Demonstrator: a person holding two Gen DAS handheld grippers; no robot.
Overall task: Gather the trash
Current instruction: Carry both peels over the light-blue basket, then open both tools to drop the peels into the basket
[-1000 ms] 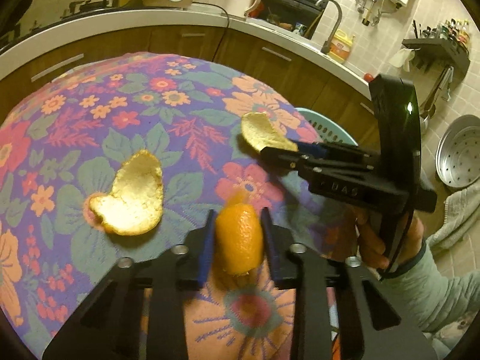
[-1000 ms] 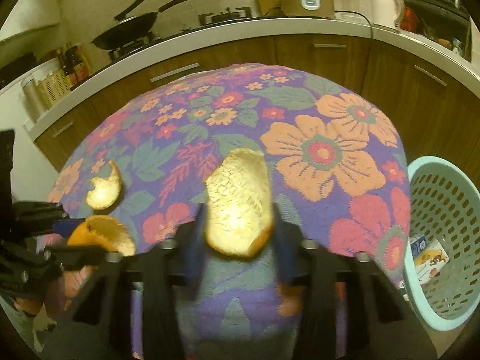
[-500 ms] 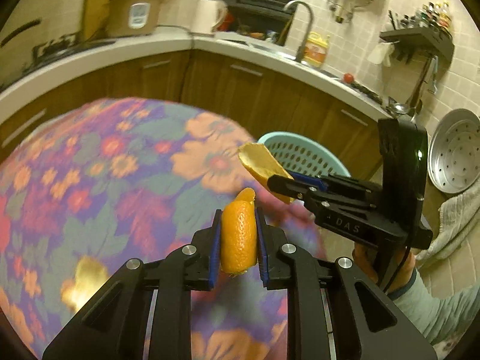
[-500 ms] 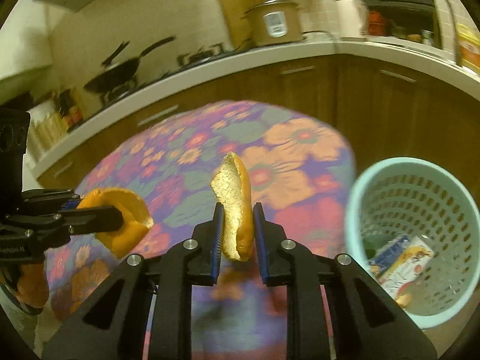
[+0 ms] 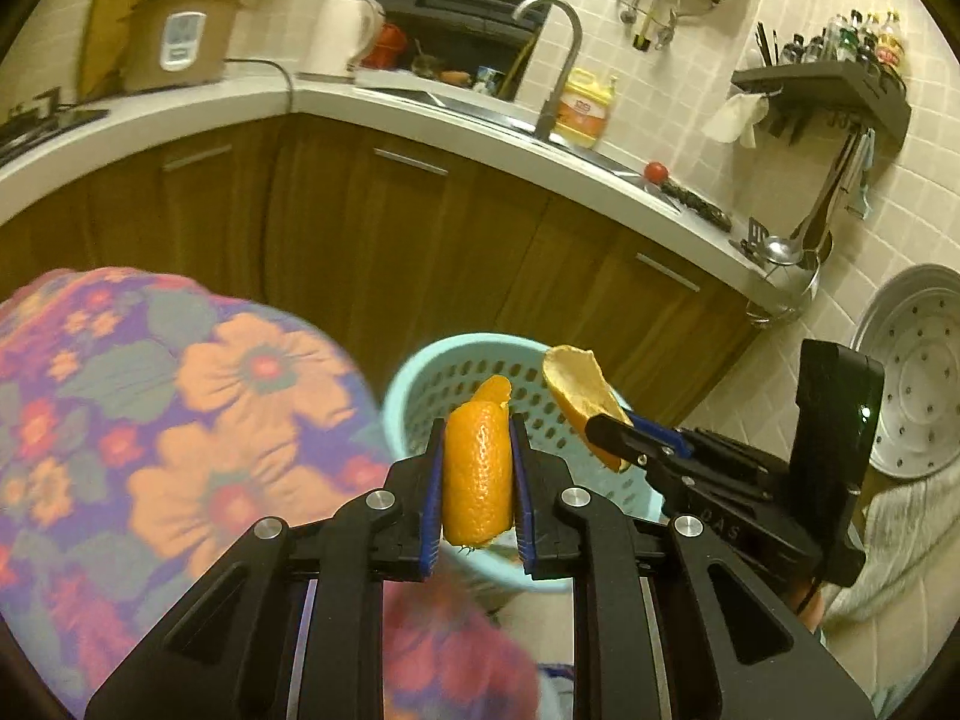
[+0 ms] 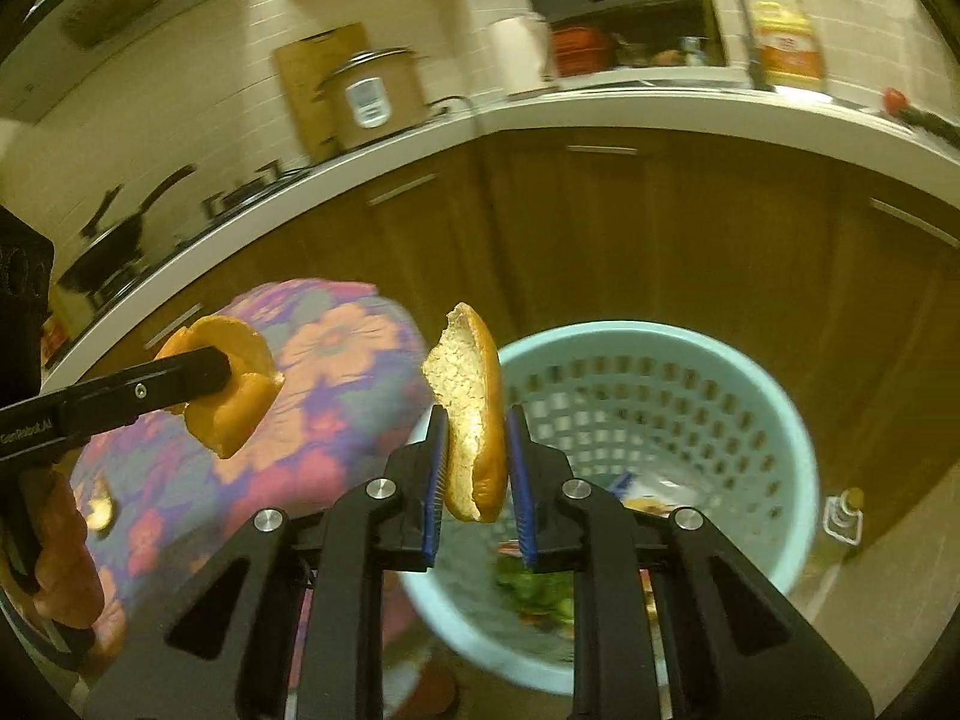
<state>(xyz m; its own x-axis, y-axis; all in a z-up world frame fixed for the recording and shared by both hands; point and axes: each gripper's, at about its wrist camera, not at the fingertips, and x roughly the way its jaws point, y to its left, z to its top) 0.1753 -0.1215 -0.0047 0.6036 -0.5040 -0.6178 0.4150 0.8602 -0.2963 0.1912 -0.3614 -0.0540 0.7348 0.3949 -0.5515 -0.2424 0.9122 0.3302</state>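
My left gripper (image 5: 478, 480) is shut on an orange peel (image 5: 477, 468) and holds it in the air by the table's edge, in front of a light blue basket (image 5: 420, 372). My right gripper (image 6: 476, 468) is shut on a second orange peel (image 6: 471, 396), pith side to the left, held over the near rim of the basket (image 6: 750, 372). The right gripper with its peel (image 5: 579, 387) also shows in the left wrist view; the left gripper's peel (image 6: 231, 384) shows in the right wrist view. A third peel (image 6: 99, 510) lies on the flowered tablecloth (image 6: 336, 348).
The basket holds wrappers and green scraps (image 6: 540, 594). Wooden cabinets (image 5: 420, 228) under a white counter curve behind. A small bottle (image 6: 843, 519) stands on the floor right of the basket. A metal steamer tray (image 5: 918, 366) leans at the right.
Both grippers have lifted their peels off the table and swung right toward the basket. The basket now fills the middle of the right wrist view.
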